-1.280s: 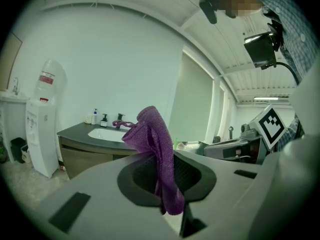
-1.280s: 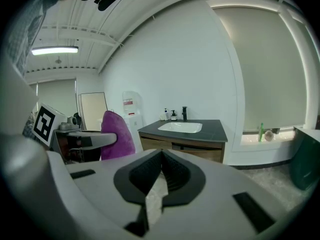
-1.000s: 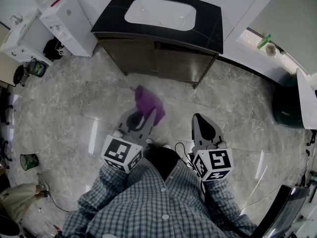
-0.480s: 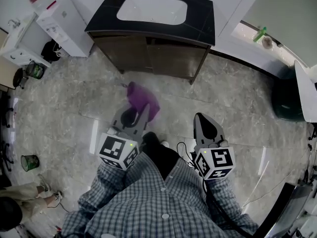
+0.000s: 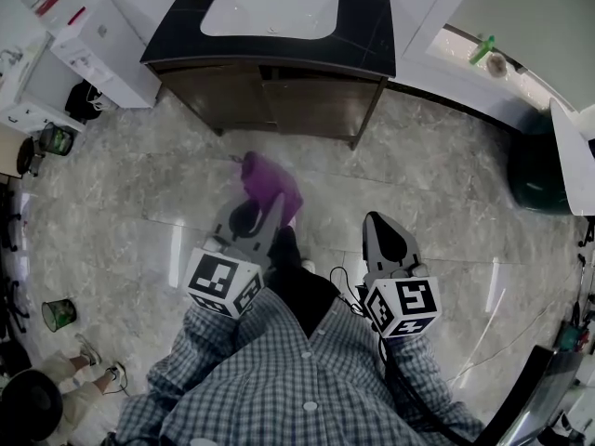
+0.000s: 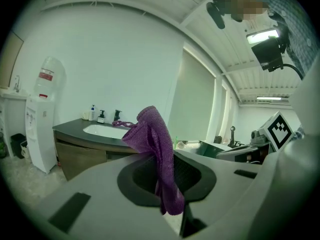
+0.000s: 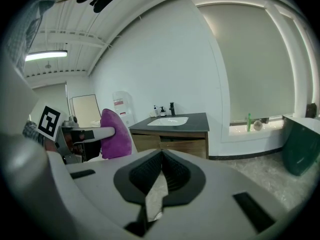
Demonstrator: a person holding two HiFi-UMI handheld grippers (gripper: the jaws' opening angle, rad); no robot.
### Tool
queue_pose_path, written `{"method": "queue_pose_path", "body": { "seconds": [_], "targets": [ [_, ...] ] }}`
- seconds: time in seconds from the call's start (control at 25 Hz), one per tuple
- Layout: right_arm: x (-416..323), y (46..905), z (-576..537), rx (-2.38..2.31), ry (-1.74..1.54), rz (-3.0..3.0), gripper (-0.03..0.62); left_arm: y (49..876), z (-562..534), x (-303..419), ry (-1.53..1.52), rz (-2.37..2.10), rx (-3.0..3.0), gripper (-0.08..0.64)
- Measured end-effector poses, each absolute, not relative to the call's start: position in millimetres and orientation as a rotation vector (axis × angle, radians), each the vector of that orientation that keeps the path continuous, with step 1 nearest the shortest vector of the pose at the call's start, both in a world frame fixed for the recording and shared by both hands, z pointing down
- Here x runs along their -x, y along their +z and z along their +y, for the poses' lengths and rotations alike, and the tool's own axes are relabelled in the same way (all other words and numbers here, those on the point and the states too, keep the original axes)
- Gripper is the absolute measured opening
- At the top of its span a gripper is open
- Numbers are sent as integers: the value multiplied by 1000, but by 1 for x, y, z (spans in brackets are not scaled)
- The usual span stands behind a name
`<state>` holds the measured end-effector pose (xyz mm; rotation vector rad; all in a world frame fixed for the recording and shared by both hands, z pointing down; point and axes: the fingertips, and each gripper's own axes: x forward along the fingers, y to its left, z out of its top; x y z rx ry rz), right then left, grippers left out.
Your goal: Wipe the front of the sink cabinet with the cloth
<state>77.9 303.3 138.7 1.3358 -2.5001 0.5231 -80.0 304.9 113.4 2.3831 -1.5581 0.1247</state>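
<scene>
Cloth point(image 5: 270, 186) is purple and pinched in the left gripper point(image 5: 257, 214). Fingers are clamped on its lower part, and the rest stands up in a bunch above the tips. The left gripper view shows the grip best: the cloth point(image 6: 154, 136) runs down between the dark pads, with one end hanging out below them.

Right gripper point(image 5: 378, 230): fingers are closed together with nothing between them. Its own view shows the pads meeting, with just a thin sliver of floor visible under the contact line.

Sink cabinet point(image 5: 279, 100) is ahead of both grippers and neither one touches it. The head view shows a clear stretch of marble floor point(image 5: 139, 203) between the cloth and the brown cabinet front. It also shows the white basin point(image 5: 270, 12) set in the black worktop point(image 5: 370, 35).

Only the head view shows:
- both marker cubes
- a checked shirt at the bottom of frame
- the layout from above

The gripper views add height:
- The left one shows bottles point(image 6: 92, 113) and a dark tap point(image 6: 116, 115) at the back of the worktop, and a water dispenser point(image 6: 42, 119) standing left of the cabinet.
- The right one shows the left gripper from the side with the cloth sticking up. It also shows a green bottle point(image 7: 248, 121) on the window ledge right of the cabinet, and a dark green bin point(image 7: 300, 144) at far right.
</scene>
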Motion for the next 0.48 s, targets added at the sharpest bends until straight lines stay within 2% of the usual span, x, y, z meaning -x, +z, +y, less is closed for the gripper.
{"method": "queue_pose_path", "body": {
  "seconds": [0.48],
  "targets": [
    [-50, 150, 202, -1315, 547, -2466, 17, 137, 196, 122, 167, -1524, -2361, 54]
  ]
}}
